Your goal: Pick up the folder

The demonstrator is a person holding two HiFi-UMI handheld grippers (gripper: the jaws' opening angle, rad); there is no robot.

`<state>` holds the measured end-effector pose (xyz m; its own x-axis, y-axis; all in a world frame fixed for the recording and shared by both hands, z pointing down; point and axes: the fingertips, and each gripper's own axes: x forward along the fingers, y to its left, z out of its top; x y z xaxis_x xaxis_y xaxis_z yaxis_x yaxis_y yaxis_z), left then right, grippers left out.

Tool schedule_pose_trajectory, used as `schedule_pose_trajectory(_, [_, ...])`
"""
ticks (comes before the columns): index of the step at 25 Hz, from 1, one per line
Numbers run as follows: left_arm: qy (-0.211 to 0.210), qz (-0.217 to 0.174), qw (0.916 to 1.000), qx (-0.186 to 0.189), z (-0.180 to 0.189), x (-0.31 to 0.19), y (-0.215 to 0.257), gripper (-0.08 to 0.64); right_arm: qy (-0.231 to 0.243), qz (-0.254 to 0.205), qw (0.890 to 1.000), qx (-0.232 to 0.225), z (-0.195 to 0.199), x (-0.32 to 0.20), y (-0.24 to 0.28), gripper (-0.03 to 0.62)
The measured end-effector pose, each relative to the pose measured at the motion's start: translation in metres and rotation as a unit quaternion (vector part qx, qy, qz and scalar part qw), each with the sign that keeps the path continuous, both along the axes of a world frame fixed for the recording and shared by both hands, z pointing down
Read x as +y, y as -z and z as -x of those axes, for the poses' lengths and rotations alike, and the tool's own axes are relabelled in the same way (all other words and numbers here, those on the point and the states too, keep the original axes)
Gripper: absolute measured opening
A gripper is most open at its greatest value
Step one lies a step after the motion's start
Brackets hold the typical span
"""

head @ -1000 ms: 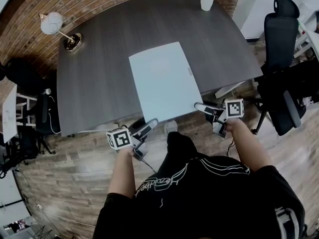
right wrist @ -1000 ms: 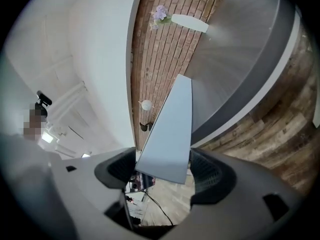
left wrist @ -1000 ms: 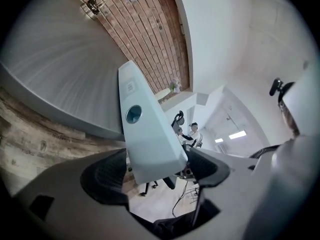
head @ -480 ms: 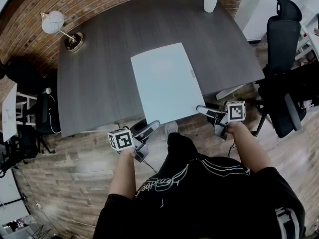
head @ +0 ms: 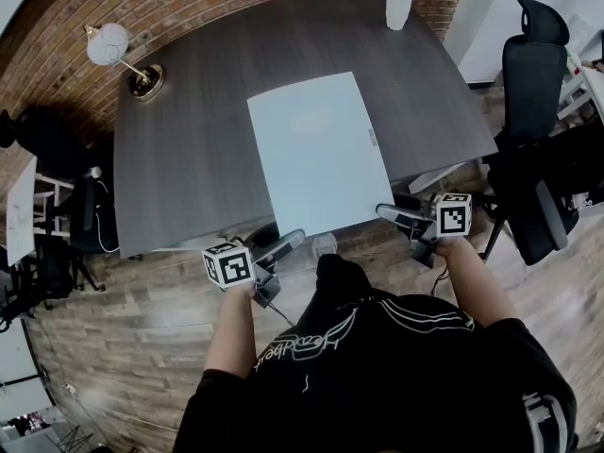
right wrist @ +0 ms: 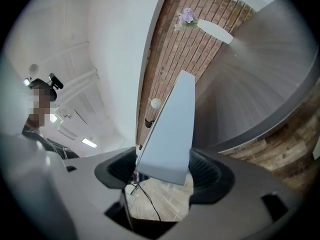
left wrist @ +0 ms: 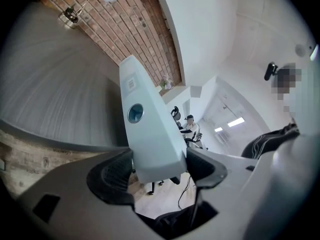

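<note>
A pale blue folder (head: pixel 316 149) lies on the dark table (head: pixel 189 140), its near edge hanging past the table's front edge. My left gripper (head: pixel 278 241) is shut on its near left corner. In the left gripper view the folder (left wrist: pixel 147 129) fills the gap between the pads of that gripper (left wrist: pixel 155 171). My right gripper (head: pixel 392 215) is shut on the near right corner. The right gripper view has the folder (right wrist: pixel 172 129) wedged between both pads of that gripper (right wrist: pixel 162 171), slightly above the table (right wrist: pixel 250 94).
A white vase (head: pixel 398 3) stands at the table's far right edge. A lamp (head: pixel 109 43) stands at the far left corner. A black office chair (head: pixel 533 74) is to the right of the table. Brick wall runs behind, wood floor below.
Both grippers have risen a little, taking the folder's near corners with them. The folder's near edge sits slightly higher over the table's front edge.
</note>
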<state>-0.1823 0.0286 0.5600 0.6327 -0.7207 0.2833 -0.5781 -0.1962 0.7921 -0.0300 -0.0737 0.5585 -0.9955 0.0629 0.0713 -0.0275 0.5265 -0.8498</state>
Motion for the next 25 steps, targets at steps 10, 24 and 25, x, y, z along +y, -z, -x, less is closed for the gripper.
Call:
schedule_pose_trajectory(10, [-0.007,-0.078,0.9953,-0.058,-0.011,0.006,0.082,0.336,0.006,-0.088,0.996,-0.029,-0.012,0.009,0.080,0.293])
schedule_pose_trajectory(24, [-0.007,-0.148,0.9834,-0.105,-0.040,0.033,0.156,0.336,-0.005,-0.174,0.983,-0.061,-0.039,0.037,0.160,0.293])
schedule_pose_trajectory(25, [-0.007,-0.152,0.9829,-0.104,-0.042,0.035,0.159,0.336,-0.006,-0.177,0.982,-0.064,-0.041,0.040,0.164,0.293])
